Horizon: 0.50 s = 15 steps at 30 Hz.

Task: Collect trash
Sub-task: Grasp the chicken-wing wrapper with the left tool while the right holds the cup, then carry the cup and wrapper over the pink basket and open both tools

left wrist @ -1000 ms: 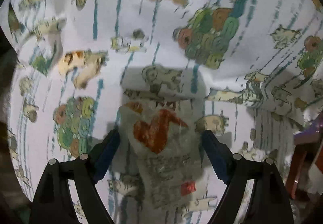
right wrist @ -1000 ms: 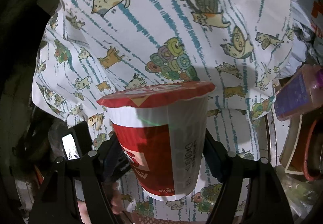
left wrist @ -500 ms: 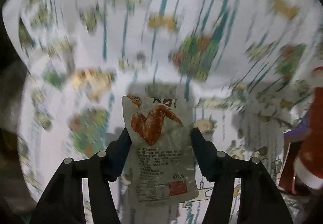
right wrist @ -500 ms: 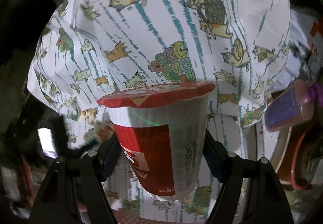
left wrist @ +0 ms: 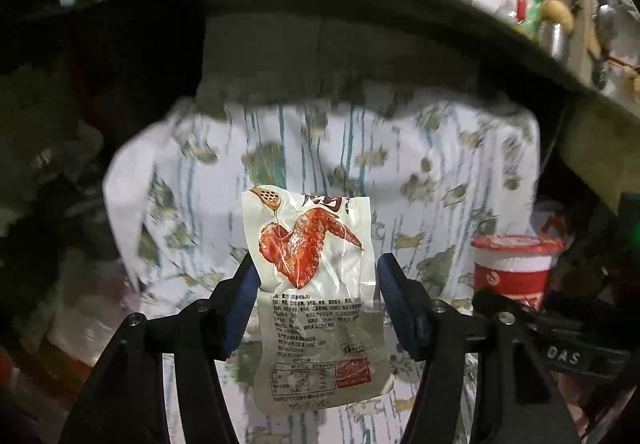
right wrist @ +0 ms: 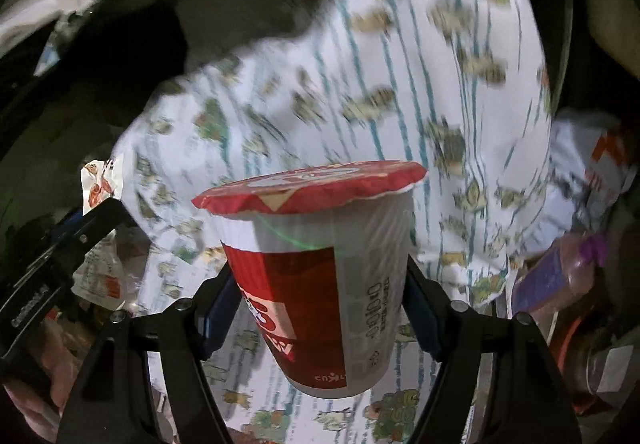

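Note:
A white snack wrapper [left wrist: 316, 284] printed with a red chicken wing hangs upright above the cat-patterned cloth [left wrist: 420, 172]. My left gripper [left wrist: 316, 268] is shut on it, blue pads pressing both side edges. A red-and-white cup [right wrist: 320, 284] with a red foil lid is held upright, with my right gripper [right wrist: 318, 284] shut on its sides. In the left wrist view the cup [left wrist: 512, 272] shows at the right. In the right wrist view the wrapper [right wrist: 98, 184] and a left gripper finger [right wrist: 100, 220] show at the left.
The cloth [right wrist: 400, 104] covers a raised surface with dark space around it. A purple packet [right wrist: 560, 276] and a white bag with red print [right wrist: 608, 164] lie at the right. Loose wrappers [right wrist: 100, 272] lie at the left. Bottles [left wrist: 520, 0] stand on a far ledge.
My left gripper's jaws closed on the wrapper and lifted it off the cloth. Both views pulled back and tilted up, so the cloth's far edge shows. The cup stays gripped.

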Motion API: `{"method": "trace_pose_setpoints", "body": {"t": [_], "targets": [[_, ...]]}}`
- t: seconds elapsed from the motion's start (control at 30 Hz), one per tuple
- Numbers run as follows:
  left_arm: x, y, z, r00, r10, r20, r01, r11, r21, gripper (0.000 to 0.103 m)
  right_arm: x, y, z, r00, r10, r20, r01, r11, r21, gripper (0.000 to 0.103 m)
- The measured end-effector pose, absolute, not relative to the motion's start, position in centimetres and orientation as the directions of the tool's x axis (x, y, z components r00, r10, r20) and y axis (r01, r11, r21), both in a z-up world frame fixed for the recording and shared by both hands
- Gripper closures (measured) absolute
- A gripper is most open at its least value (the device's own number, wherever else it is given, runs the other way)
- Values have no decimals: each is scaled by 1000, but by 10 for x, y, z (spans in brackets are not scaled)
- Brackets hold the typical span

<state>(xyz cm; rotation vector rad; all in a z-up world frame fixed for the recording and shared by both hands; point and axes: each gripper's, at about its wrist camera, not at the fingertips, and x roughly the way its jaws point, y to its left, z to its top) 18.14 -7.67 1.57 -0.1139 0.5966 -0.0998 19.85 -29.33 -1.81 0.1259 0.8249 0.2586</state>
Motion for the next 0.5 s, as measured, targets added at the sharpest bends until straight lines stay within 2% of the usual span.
{"method": "trace_pose_setpoints", "body": {"t": [0.27, 0.5], "targets": [[86, -61, 60, 824, -127, -551, 101, 992, -77, 40, 127, -267, 39, 689, 337, -642, -237, 941, 240, 30], [6, -55, 58, 795, -189, -576, 146, 982, -120, 40, 50, -253, 49, 665, 389, -638, -285, 921, 265, 30]]}}
